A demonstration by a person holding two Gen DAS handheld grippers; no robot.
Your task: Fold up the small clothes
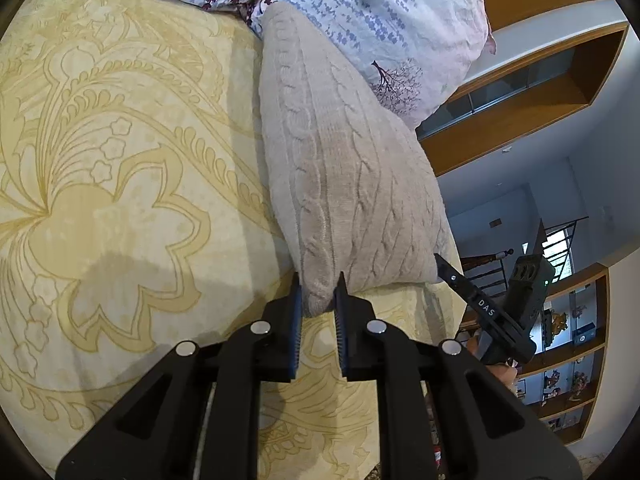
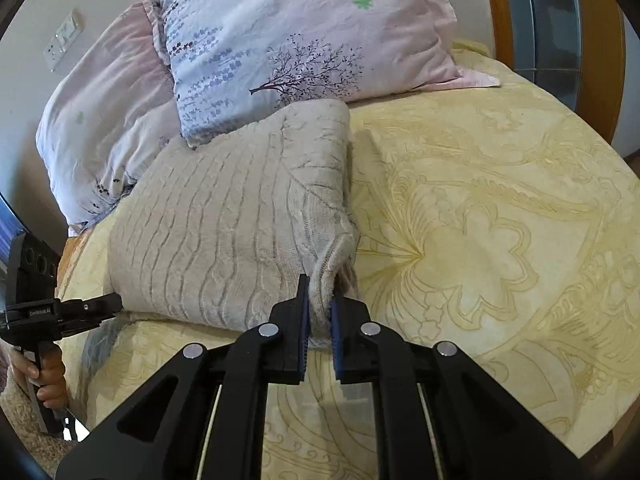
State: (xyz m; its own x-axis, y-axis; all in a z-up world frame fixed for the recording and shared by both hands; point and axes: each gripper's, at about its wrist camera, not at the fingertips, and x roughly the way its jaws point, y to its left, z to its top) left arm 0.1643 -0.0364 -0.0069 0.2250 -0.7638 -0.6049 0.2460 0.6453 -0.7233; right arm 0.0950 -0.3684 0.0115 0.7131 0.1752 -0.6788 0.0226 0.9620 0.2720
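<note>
A beige cable-knit sweater (image 1: 344,168) lies folded into a thick rectangle on the yellow patterned bedspread (image 1: 120,160). My left gripper (image 1: 318,284) is shut on one near corner of it. In the right wrist view the same sweater (image 2: 240,208) lies ahead, and my right gripper (image 2: 320,292) is shut on its other near corner, with knit bunched between the pads. The right gripper (image 1: 446,266) shows in the left wrist view at the sweater's far corner. The left gripper (image 2: 114,302) shows in the right wrist view at the sweater's left corner.
Floral pillows (image 2: 304,40) lean at the head of the bed, touching the sweater's far edge. The bedspread (image 2: 500,220) stretches wide beside the sweater. A wooden headboard (image 2: 504,20) and wooden shelves (image 1: 568,344) stand beyond the bed edge.
</note>
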